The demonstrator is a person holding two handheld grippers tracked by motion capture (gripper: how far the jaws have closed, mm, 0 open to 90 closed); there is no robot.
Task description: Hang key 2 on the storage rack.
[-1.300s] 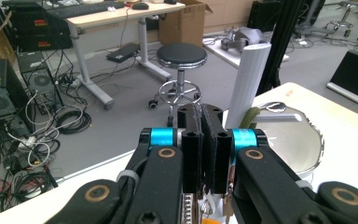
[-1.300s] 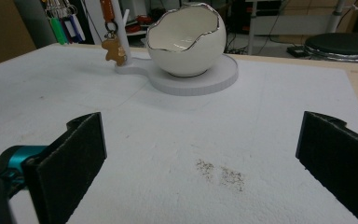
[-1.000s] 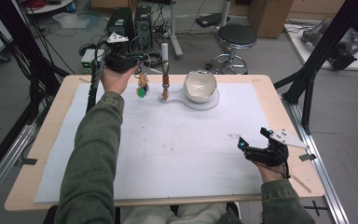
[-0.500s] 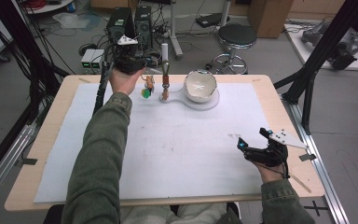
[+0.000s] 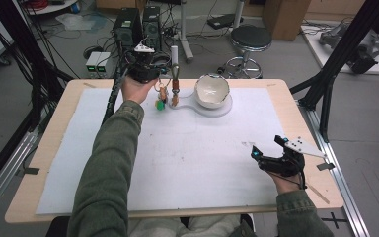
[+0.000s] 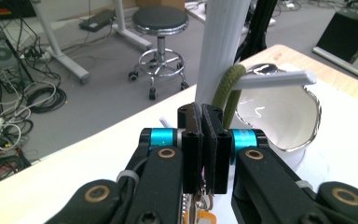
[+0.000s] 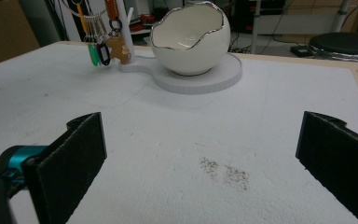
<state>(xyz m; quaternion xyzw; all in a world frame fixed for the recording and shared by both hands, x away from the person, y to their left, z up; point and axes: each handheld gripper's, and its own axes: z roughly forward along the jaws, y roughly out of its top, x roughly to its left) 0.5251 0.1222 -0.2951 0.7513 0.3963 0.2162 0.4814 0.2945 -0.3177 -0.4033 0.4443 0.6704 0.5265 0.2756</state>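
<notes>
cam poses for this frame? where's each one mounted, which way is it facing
High view: above the person's side, looking forward and down on the table; both sleeves, left gripper, right gripper.
Left gripper view: rides the left gripper, jaws shut, facing the white post and olive loop.
Right gripper view: rides the right gripper, jaws open, low over the mat, facing the far edge.
Shared: eggshell bowl; keys.

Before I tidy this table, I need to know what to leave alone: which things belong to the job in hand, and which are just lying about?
In use: left gripper, shut on bunch of keys with coloured tags; white stand with peg.

Lying about: white eggshell-shaped bowl; open right gripper; black round stool.
</notes>
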